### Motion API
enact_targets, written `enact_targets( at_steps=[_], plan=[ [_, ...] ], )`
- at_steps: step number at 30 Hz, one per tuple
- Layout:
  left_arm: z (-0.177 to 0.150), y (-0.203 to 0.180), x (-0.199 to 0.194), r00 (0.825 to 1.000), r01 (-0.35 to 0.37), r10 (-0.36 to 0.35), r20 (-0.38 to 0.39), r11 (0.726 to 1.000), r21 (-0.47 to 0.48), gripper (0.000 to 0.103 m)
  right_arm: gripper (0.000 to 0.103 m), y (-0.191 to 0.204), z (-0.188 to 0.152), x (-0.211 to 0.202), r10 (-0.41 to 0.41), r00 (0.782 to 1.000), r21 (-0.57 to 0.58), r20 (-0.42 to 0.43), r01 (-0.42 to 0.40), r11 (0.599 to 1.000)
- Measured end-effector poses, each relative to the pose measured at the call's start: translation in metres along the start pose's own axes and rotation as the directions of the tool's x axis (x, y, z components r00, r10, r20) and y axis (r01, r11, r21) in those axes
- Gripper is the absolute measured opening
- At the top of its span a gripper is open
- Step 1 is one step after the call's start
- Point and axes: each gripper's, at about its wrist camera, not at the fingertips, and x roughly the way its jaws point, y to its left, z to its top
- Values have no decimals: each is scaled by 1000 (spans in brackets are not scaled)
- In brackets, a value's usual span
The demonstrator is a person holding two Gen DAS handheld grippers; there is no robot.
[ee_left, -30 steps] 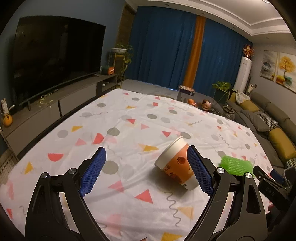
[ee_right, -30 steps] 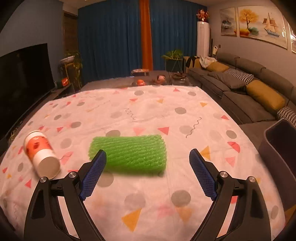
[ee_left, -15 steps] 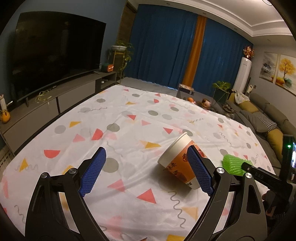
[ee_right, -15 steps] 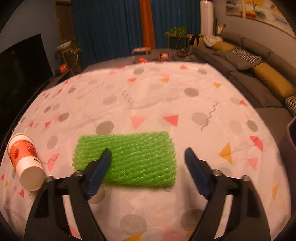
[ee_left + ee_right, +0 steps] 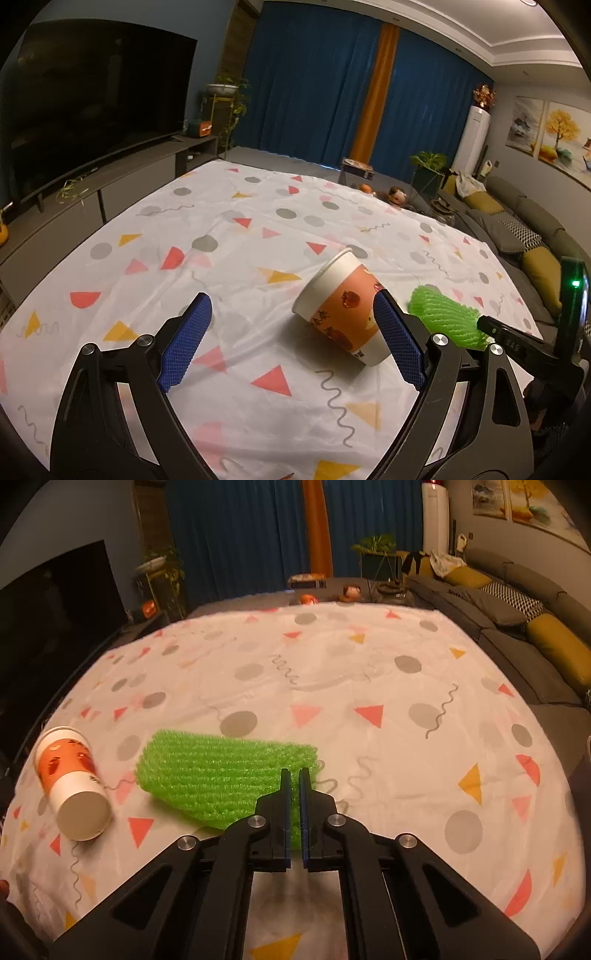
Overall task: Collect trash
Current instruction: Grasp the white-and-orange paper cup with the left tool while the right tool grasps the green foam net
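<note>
Right gripper (image 5: 292, 775) has its two fingers pressed almost together on the near right end of a green foam net sleeve (image 5: 221, 775), pinching a fold of it. The sleeve lies flat on a white cloth (image 5: 369, 664) patterned with grey dots, pink and yellow triangles and squiggles; whether its pinched end is lifted off the cloth is hard to judge. Just left of the sleeve, a paper cup (image 5: 70, 782) with an orange band lies on its side, base toward the camera. Left gripper (image 5: 291, 325) is spread wide and grips nothing; its right finger (image 5: 395, 343) sits beside the cup (image 5: 343, 310). Far off stand blue curtains (image 5: 314, 81), a dark television (image 5: 81, 110) at left and a grey sofa (image 5: 524, 620) at right.
</note>
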Motion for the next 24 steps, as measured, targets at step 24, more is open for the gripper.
enact_targets(
  at_steps=[24],
  plan=[
    [2, -47, 40, 985, 22, -31, -169, 998, -52, 87, 5, -28, -31, -98, 1, 979, 43, 205, -10, 999]
  ],
)
